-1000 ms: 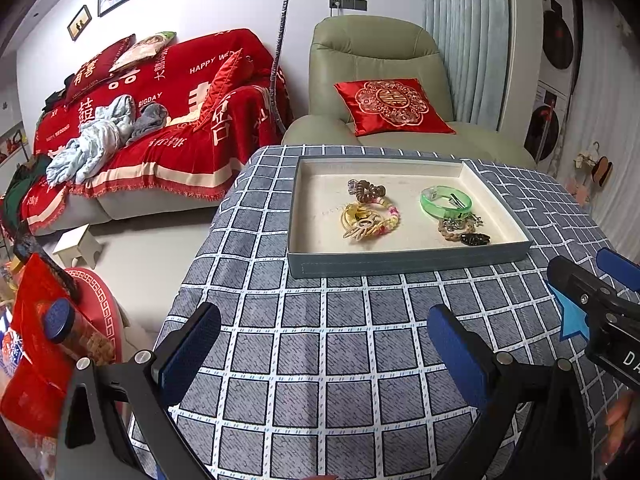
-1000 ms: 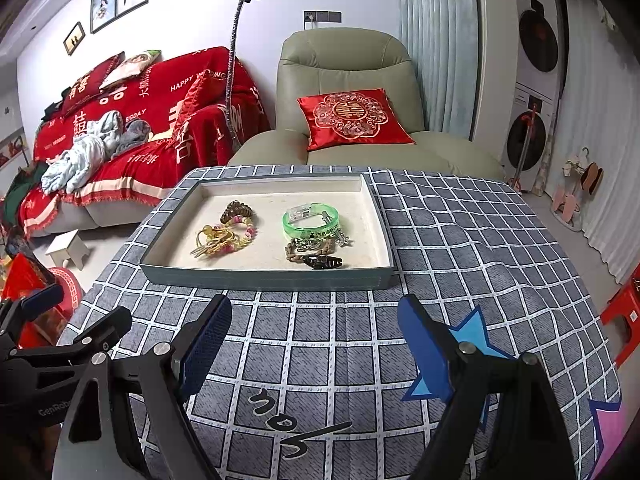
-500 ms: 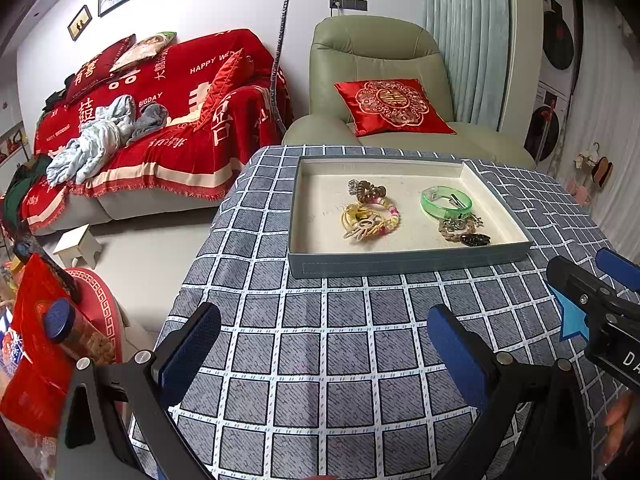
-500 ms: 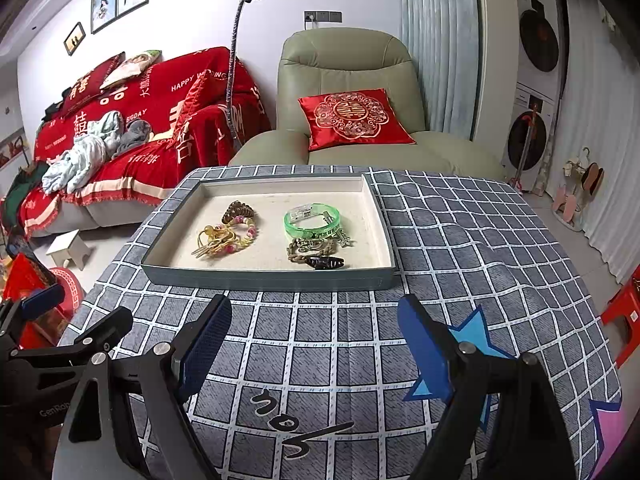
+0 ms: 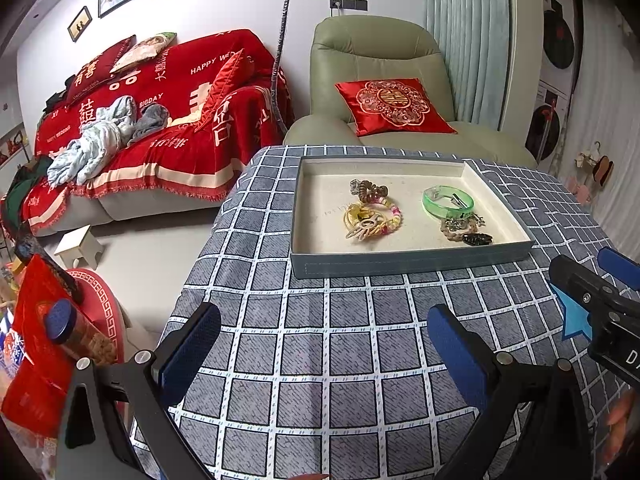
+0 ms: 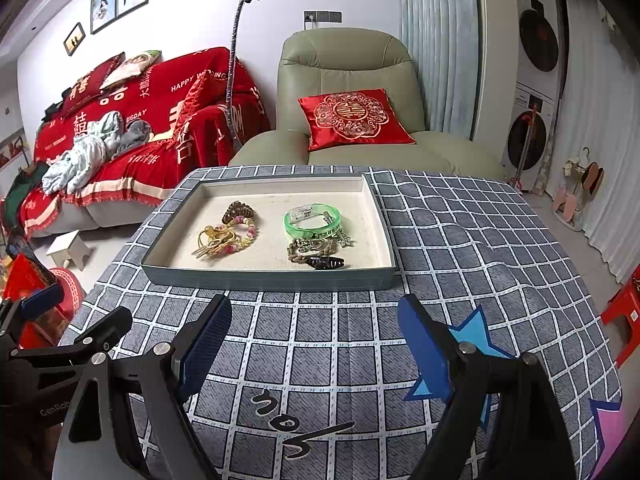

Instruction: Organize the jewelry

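A grey-blue tray (image 5: 408,264) (image 6: 268,280) with a cream lining sits on the checked tablecloth. Inside it lie a green bangle (image 5: 448,202) (image 6: 312,222), a yellow and pink beaded bracelet (image 5: 374,220) (image 6: 228,236), a brown coiled hair tie (image 5: 370,190) (image 6: 239,212), a brown braided bracelet (image 5: 456,228) (image 6: 308,250) and a dark clip (image 5: 478,239) (image 6: 326,263). My left gripper (image 5: 324,344) hovers open over the cloth, nearer than the tray. My right gripper (image 6: 314,340) is also open, empty, just before the tray's front wall.
The table's left edge (image 5: 188,280) drops to the floor, with a red stool (image 5: 96,300) and snack bags beside it. A green armchair (image 6: 348,80) and a red-covered sofa (image 5: 160,112) stand behind the table. The right gripper's body (image 5: 592,304) shows at the left view's right edge.
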Demonstrator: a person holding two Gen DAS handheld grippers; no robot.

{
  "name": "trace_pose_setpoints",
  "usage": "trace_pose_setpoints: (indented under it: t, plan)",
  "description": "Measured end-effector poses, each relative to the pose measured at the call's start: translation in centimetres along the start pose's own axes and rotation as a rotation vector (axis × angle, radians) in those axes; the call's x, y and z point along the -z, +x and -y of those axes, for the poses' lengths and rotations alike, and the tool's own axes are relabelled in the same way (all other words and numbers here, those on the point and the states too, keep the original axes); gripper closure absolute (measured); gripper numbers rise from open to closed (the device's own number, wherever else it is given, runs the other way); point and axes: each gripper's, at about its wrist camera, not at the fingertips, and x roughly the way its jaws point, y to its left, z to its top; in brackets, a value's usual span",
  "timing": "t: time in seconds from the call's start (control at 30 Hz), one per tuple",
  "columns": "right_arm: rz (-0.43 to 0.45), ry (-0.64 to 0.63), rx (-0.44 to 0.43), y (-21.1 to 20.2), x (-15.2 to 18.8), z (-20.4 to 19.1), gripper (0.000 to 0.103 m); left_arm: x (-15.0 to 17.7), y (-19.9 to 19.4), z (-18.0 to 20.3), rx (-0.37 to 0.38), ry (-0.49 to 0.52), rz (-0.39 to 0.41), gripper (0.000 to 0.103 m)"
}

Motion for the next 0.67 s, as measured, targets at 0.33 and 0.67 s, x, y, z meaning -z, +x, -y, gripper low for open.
trace_pose_setpoints:
  t: [0.33, 0.67]
  plan:
    - [-0.001, 0.000, 0.000, -0.06, 0.02, 0.00, 0.016, -0.09, 0.00, -0.23, -0.005, 0.000, -0.001, 0.000]
    - [0.000, 0.000, -0.001, -0.14, 0.02, 0.01, 0.016, -0.29, -0.15, 0.02, 0.012, 0.010, 0.001, 0.000]
